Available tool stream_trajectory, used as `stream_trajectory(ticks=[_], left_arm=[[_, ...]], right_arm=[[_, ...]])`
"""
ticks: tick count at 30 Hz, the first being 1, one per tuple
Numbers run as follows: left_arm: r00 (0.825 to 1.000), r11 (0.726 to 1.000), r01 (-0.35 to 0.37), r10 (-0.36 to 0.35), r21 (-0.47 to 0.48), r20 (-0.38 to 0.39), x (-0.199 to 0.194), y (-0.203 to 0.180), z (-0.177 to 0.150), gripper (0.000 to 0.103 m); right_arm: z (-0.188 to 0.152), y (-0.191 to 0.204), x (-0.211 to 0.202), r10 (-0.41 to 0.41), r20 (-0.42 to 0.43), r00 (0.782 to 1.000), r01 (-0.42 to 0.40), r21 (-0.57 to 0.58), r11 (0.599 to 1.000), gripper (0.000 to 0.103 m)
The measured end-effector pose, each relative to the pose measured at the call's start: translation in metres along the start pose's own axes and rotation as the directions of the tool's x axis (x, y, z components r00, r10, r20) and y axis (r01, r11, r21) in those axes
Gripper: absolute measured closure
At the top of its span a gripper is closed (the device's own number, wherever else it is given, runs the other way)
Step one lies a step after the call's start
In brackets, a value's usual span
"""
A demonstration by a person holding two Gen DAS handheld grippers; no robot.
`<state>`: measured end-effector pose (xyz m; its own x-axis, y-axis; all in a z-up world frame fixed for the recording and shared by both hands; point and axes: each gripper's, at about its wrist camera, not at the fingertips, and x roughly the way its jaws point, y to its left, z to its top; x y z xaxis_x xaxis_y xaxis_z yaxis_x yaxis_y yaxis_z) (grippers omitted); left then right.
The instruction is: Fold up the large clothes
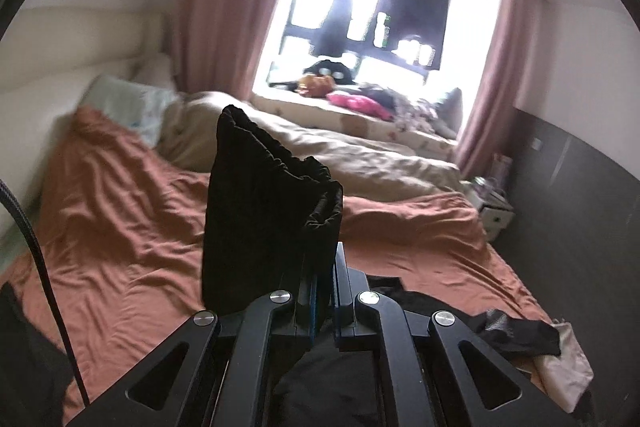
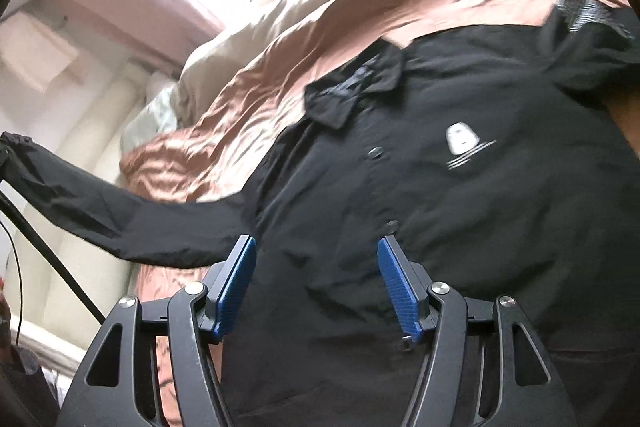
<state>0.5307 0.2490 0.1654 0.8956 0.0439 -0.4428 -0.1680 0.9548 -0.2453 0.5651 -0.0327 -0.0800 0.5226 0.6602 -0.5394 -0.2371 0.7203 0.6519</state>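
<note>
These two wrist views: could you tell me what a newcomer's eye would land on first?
First, the black jacket spread front-up over the rust-orange bedsheet, a white logo on its chest. Next, its sleeve cuff, pinched in the shut left gripper and standing up mid-frame. Behind, the bright window glares between pink curtains, while the right gripper hovers open above the jacket.

bed (image 1: 120, 235) covered by a rumpled rust-orange sheet (image 2: 248, 83). black button shirt (image 2: 460, 211) lies front-up on the sheet, collar open, one sleeve lifted off it. beige duvet (image 1: 360, 155) bunched along the window side; pale pillow (image 1: 128, 107) at the headboard end.
</note>
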Motion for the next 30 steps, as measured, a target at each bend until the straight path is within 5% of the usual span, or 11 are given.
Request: stream_trajectory(ticks=[11,15,19,20,23,30], left_arm=[[0.976,0.975,0.199,-0.188,0.097,-0.107,0.073,-0.102,-0.014,0.098],[0.956,0.955,0.264,-0.240,0.138,-0.167,0.107,-0.143,-0.033,0.098],[0.916,0.925,0.343,-0.291,0.165,-0.275,0.148,-0.183,-0.067,0.096],[0.904,0.916,0.352,-0.278,0.195,-0.326,0.161,-0.196,-0.081,0.085],[0.873,0.899,0.376,-0.262,0.225,-0.412,0.180,-0.212,-0.111,0.026],[0.901,0.932,0.284,-0.179,0.225,-0.396,0.173,-0.167,-0.135,0.022]], right_arm=[[0.013,-0.048,-0.032,-0.037,0.058,0.998,0.027,0.170,0.985,0.042],[0.022,-0.071,-0.046,-0.059,0.101,0.993,0.033,0.241,0.970,0.042],[0.027,-0.091,-0.058,-0.097,0.129,0.987,0.054,0.302,0.952,0.042],[0.027,-0.096,-0.060,-0.099,0.134,0.986,0.052,0.317,0.947,0.042],[0.027,-0.107,-0.067,-0.115,0.143,0.983,0.057,0.362,0.931,0.042],[0.028,-0.120,-0.057,-0.112,0.132,0.985,0.047,0.420,0.906,0.042]])
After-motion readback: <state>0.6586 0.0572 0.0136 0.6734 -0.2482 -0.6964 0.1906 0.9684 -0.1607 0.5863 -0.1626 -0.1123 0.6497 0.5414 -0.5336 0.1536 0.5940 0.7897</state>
